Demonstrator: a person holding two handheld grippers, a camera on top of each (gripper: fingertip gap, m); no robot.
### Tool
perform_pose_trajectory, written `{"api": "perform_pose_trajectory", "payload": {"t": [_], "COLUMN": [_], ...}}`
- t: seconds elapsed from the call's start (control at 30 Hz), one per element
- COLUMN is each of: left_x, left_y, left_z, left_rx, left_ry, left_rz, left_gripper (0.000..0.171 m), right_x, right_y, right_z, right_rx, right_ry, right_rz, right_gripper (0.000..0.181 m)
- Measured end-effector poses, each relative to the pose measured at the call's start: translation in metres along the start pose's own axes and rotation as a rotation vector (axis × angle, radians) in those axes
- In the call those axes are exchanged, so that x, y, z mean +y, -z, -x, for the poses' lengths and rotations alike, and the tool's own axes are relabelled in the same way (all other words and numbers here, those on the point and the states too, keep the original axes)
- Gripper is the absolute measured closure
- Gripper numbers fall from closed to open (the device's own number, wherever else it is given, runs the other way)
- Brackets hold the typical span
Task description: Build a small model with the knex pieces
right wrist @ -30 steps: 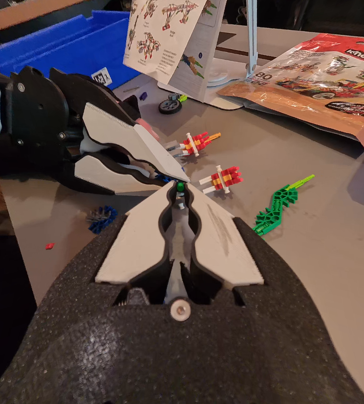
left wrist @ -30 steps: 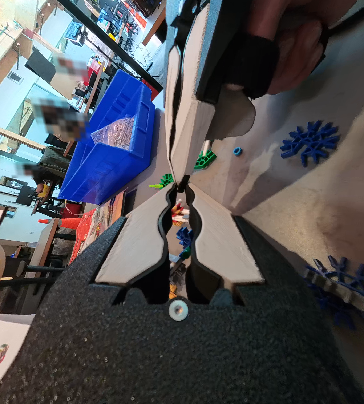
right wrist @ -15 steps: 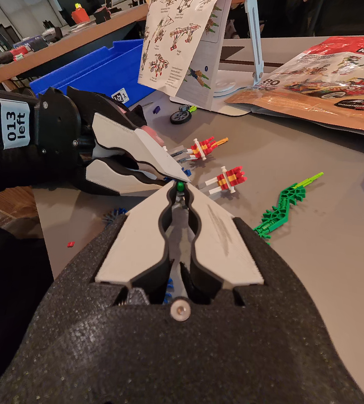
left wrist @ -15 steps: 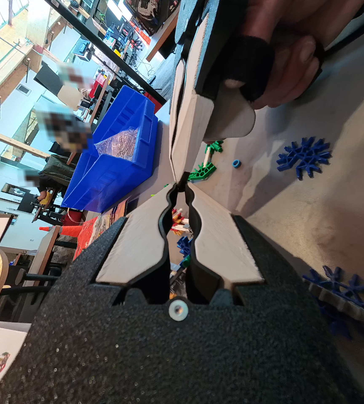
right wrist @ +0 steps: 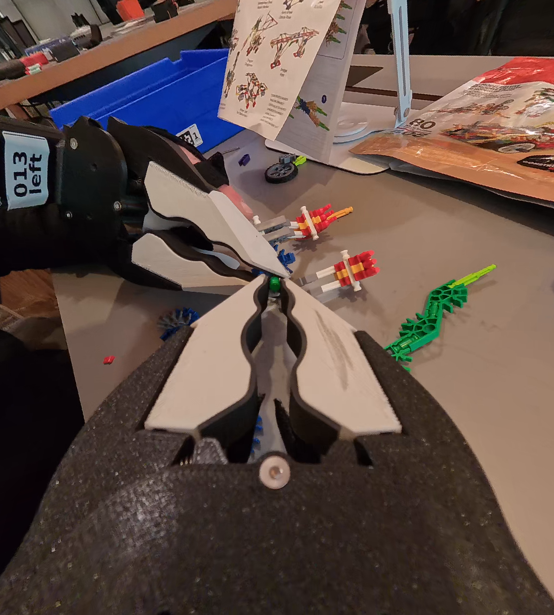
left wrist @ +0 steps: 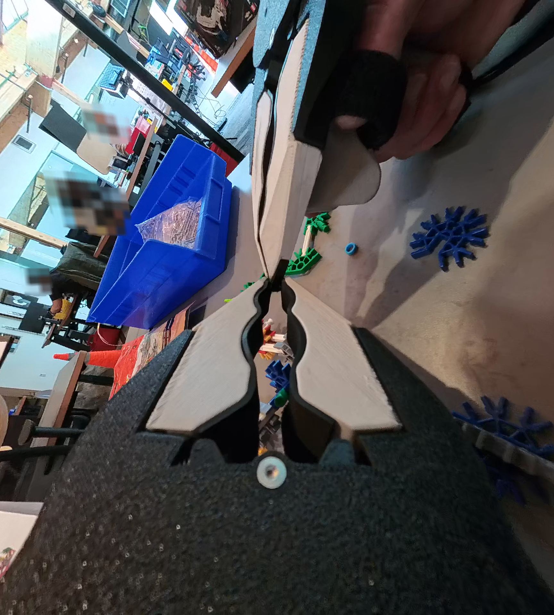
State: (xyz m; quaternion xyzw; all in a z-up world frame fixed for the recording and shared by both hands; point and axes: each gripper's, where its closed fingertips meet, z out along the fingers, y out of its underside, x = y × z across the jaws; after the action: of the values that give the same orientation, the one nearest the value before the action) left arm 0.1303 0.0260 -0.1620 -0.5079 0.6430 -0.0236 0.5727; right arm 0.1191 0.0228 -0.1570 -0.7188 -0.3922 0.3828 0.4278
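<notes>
My right gripper (right wrist: 274, 283) is shut on the end of a small green rod (right wrist: 274, 283), with a grey part of the same toy piece running back between its fingers. My left gripper (left wrist: 274, 287) is shut and meets it tip to tip. In the right wrist view the left gripper (right wrist: 277, 273) comes in from the left and closes at the same green rod. A blue connector (right wrist: 285, 258) shows just behind its tips. In the left wrist view the right gripper (left wrist: 270, 269) comes down from above, held by a hand. Both hover over the grey table (right wrist: 468, 416).
Two red-and-yellow toy clusters (right wrist: 315, 221) (right wrist: 352, 269), a green connector chain (right wrist: 432, 319) and a small wheel (right wrist: 280, 173) lie beyond the tips. Further back are a blue bin (right wrist: 156, 96), an instruction sheet (right wrist: 279, 63) and a toy bag (right wrist: 502, 133). Blue snowflake connectors (left wrist: 448, 238) (left wrist: 508, 429) lie to the right. Left and right tips are no more than a few centimetres apart. The green connector chain (right wrist: 432, 319) is about 11 cm from both grippers' fingertips.
Both grippers stay shut and tip to tip. They have shifted a little together, so the table pieces sit slightly differently in both views.
</notes>
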Motion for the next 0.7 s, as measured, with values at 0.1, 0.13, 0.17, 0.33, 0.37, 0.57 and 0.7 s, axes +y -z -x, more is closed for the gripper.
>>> {"api": "perform_pose_trajectory", "payload": {"t": [0.1, 0.13, 0.17, 0.33, 0.37, 0.57, 0.7], "left_x": [-0.001, -0.001, -0.001, -0.005, -0.005, -0.006, -0.005], "left_y": [0.0, 0.001, 0.0, 0.001, 0.002, 0.003, 0.005], "left_z": [-0.001, -0.002, -0.003, -0.011, -0.012, -0.015, -0.015], "left_rx": [0.006, 0.012, 0.02, 0.072, 0.08, 0.119, 0.123], "left_ry": [-0.002, -0.003, -0.002, 0.001, 0.002, 0.011, 0.006], "left_rz": [-0.005, -0.004, -0.004, -0.022, -0.024, -0.02, -0.015], "left_gripper": [0.166, 0.166, 0.166, 0.165, 0.165, 0.167, 0.167], "right_x": [0.0, 0.001, 0.002, 0.007, 0.008, 0.006, 0.005], "right_y": [0.001, 0.001, 0.001, 0.006, 0.007, 0.008, 0.007], "right_z": [0.001, 0.001, 0.002, 0.005, 0.006, 0.009, 0.011], "right_rx": [-0.003, 0.001, 0.008, 0.035, 0.031, 0.097, 0.097], "right_ry": [0.007, 0.021, 0.04, 0.214, 0.233, 0.496, 0.491], "right_rz": [0.002, 0.007, 0.016, 0.097, 0.109, 0.154, 0.154], "right_gripper": [0.175, 0.175, 0.175, 0.176, 0.176, 0.175, 0.175]}}
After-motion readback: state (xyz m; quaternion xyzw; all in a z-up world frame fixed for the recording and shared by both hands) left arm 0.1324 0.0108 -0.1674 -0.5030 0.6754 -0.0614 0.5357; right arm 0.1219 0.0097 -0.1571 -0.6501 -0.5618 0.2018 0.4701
